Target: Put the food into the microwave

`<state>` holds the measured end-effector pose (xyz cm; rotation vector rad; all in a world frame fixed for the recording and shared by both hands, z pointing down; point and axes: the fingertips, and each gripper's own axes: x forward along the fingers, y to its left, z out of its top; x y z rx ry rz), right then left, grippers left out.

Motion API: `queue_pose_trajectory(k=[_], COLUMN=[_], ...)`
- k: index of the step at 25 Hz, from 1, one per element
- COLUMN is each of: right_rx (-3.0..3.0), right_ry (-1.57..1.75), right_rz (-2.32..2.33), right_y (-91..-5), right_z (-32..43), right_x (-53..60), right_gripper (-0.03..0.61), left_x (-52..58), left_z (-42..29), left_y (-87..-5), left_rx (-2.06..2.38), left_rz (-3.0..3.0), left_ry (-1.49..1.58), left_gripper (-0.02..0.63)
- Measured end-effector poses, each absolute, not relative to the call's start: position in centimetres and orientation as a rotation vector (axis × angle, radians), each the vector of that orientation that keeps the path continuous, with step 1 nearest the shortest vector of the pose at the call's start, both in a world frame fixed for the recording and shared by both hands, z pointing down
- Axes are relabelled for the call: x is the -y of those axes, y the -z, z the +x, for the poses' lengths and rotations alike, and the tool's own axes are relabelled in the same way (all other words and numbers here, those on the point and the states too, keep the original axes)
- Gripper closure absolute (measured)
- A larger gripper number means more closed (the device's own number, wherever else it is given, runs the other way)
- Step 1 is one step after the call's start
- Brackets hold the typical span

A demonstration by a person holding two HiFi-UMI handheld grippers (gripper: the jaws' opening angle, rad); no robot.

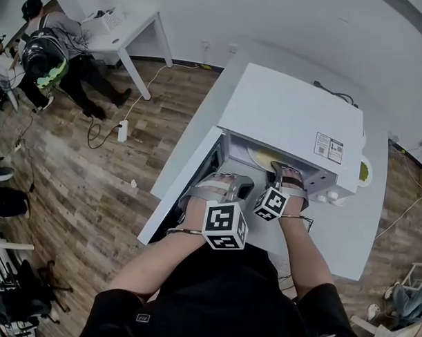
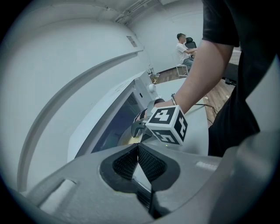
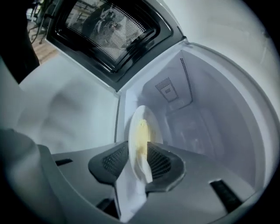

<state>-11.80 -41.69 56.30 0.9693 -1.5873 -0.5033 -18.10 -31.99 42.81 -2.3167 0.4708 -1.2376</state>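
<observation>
A white table (image 1: 364,228) is recorded, with a white microwave (image 1: 289,115) standing on it. Its door (image 3: 105,30) is swung open, at 10 o'clock in the right gripper view. A white plate (image 3: 144,127) carrying yellow food (image 3: 141,135) is seen inside the cavity. The right gripper (image 3: 139,159) is parted, with the plate rim between the jaws, unclamped. At its 9 o'clock in the head view, the left gripper (image 2: 138,158) is closed and nothing is held.

Both bare forearms (image 1: 301,254) reach forward side by side. The grey left gripper (image 2: 138,148) tilts downward, its jaws pressed together. The grey right gripper (image 3: 139,153), just beside it, has its jaws apart.
</observation>
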Motion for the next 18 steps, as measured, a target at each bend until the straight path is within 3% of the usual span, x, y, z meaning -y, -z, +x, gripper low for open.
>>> queue_pose_trajectory(k=[1, 5, 10, 18], right_rx=[1.598, 1.624, 1.664, 1.661], right_ry=[0.488, 0.488, 0.459, 0.344], right_rz=[0.966, 0.967, 0.936, 1.042], right_y=[-56.2, -55.1, -55.9, -55.9], right_z=[-11.7, -11.6, -11.9, -10.9], right_x=[41.4, 40.6, 39.7, 42.2], right_gripper=[0.426, 0.428, 0.535, 0.535], left_x=[32.0, 32.2, 32.4, 32.3], left_z=[-18.1, -18.2, -18.0, -18.2], left_y=[-42.6, -41.9, -42.1, -42.8], left_rx=[-0.465, -0.45, -0.433, -0.408], left_rz=[-2.318, -2.324, -2.335, -2.336], left_ry=[1.24, 1.244, 1.25, 1.273], left_gripper=[0.606, 0.606, 0.606, 0.606])
